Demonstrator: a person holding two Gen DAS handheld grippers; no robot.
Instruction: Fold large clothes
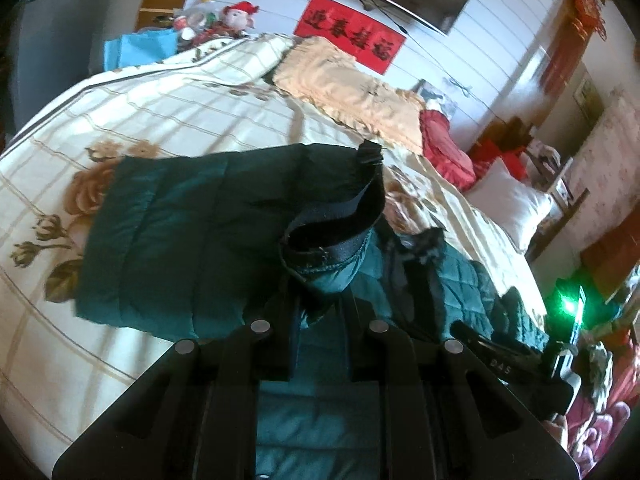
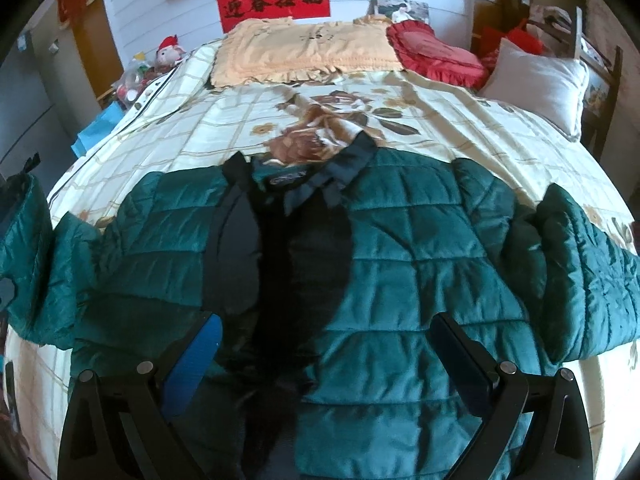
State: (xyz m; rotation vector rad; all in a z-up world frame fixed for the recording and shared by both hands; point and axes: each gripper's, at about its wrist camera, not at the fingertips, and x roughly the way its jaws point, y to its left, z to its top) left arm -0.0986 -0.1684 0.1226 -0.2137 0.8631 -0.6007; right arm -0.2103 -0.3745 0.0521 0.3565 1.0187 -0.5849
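Jaws: left gripper (image 1: pixel 320 300) is clamped tight on the cuff (image 1: pixel 332 240) of the sleeve (image 1: pixel 192 240), lifted off the bed; right gripper (image 2: pixel 324 356) is spread wide, holding nothing, hovering over the front of the jacket (image 2: pixel 400 248). Jacket lies face-up, front open, across the floral quilt (image 2: pixel 360 120), collar (image 2: pixel 288 176) toward the pillows. Risks: slick teal shell plus a small pinch on the ribbed dark cuff, so it could slip out mid-swing; the puffy quilted fill springs back, so the fold may not stay flat; pulling the sleeve could drag the unpinned body across the smooth quilt and skew it.
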